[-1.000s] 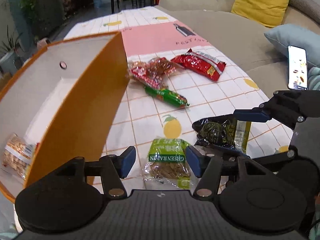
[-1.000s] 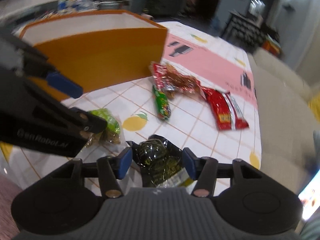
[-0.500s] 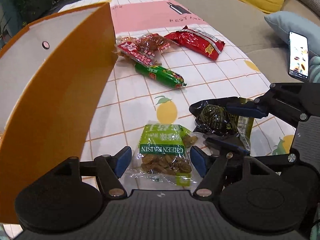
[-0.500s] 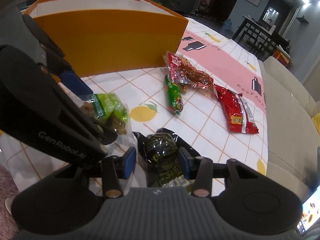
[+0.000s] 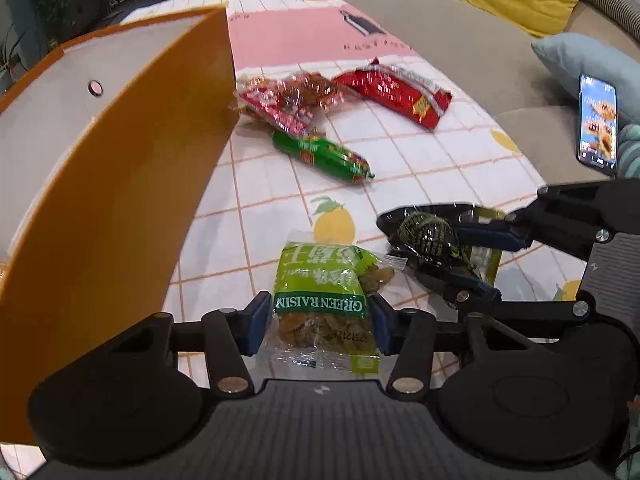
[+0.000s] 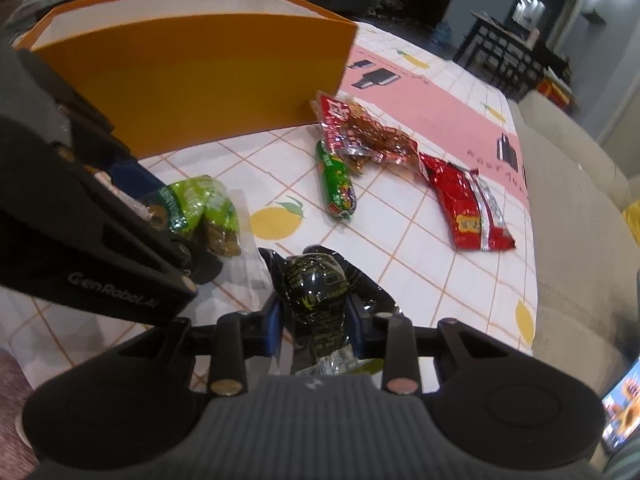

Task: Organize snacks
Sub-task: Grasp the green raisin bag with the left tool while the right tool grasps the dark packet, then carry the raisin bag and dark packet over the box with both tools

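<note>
On a lemon-print tablecloth point(image 5: 420, 160), the left gripper point(image 5: 318, 320) has just been closing and now presses both pads against a green raisin bag point(image 5: 324, 296). Just to its right, the right gripper point(image 6: 314, 326), also closing, clamps a black snack packet point(image 6: 316, 284). An orange box point(image 5: 132, 184) stands left; a green sausage point(image 5: 320, 156) and red packets point(image 5: 396, 92) lie farther off.

Both grippers angle down over the table point(image 5: 432, 152), side by side. The left gripper point(image 5: 318, 322) has just been closing, pads against the raisin bag point(image 5: 320, 304). The right gripper point(image 6: 314, 322) has just been closing too, squeezing the black packet point(image 6: 316, 280).
</note>
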### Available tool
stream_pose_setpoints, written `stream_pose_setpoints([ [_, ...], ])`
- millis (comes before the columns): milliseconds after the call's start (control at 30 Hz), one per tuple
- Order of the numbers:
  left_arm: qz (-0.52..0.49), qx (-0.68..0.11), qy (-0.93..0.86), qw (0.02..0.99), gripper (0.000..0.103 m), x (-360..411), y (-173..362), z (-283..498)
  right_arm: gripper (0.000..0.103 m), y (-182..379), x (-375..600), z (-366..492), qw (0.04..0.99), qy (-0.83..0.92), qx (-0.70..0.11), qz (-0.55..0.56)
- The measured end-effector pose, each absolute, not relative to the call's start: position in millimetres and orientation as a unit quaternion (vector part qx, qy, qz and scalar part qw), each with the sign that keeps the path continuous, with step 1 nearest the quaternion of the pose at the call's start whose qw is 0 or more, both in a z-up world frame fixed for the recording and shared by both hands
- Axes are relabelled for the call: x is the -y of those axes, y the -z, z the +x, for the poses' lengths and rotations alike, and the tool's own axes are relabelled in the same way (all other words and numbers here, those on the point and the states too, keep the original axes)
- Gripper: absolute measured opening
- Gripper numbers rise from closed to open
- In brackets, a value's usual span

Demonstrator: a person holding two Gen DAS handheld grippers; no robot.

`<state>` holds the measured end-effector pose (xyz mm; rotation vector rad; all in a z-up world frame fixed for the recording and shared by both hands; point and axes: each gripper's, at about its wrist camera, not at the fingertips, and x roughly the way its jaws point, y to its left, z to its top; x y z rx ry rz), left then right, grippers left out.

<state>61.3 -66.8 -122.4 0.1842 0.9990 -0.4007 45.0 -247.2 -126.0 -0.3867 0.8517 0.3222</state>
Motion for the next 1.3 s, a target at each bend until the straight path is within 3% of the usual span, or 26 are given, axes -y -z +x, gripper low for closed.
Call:
stream_pose_setpoints([
  [500,-0.029,-0.44,0.167,0.882,0.056,37,41,56,0.03,58,264,43,0.915,-0.118,-0.38,-0.067],
  [900,-0.024,-0.416,0.096,0.904,0.056,-31,-24,81,0.03,-19,230,75,0.92,-0.186,-0.345,0.002],
  [1300,0.056,-0.454,0.052,0.888,0.056,-73,-14,133,0.03,-46,135,137,0.892,-0.278,-0.334,-0.12],
])
